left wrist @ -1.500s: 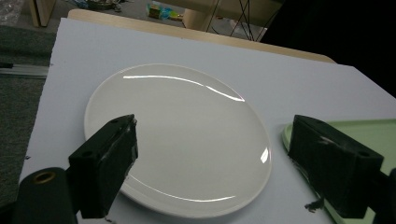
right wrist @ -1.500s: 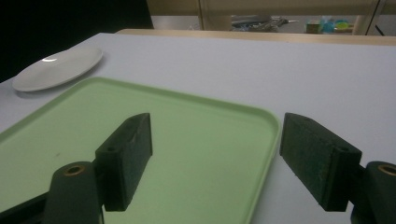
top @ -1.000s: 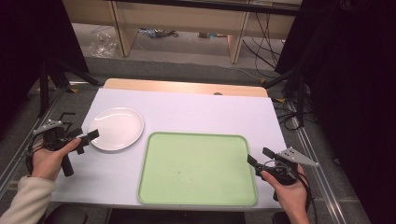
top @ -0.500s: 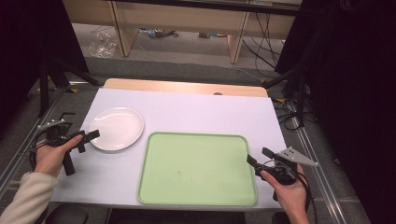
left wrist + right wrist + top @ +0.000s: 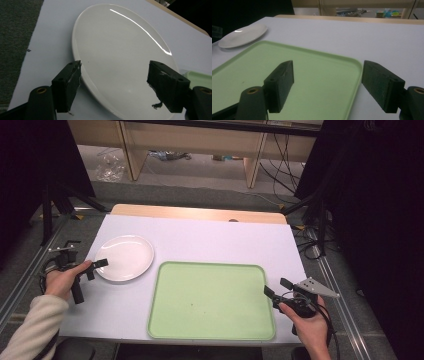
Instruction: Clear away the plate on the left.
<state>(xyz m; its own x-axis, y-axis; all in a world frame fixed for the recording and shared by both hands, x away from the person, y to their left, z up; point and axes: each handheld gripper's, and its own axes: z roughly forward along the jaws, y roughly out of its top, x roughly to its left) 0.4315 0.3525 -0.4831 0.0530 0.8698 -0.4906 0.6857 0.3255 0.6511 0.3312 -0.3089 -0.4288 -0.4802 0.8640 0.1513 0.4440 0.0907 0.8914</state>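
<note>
The white plate (image 5: 124,257) is set flat on the pale table (image 5: 210,240), at the left side, just beside the far left corner of the green tray (image 5: 212,302) but apart from it. The plate is round, so no long side is there to line up with; only its thin rim can be gripped.

The left gripper (image 5: 95,267) is found right at the near left edge of the plate. In the left gripper view the plate (image 5: 120,57) lies straight ahead of the jaws. One jaw is set at the rim on the outer side, on the table, and the other jaw is held over the inside of the plate. The jaws are still apart and have just been closing a little, with the rim between them, but the rim is not yet pressed.

The right gripper (image 5: 277,290) is held at the near right corner of the tray, well apart from the plate. Its jaws are wide apart and nothing is held in them. In the right gripper view the tray (image 5: 317,75) lies under the jaws and the plate (image 5: 243,35) is seen far off.

So the plate is best taken by the left gripper, by a small push forward and a squeeze on the rim.
</note>
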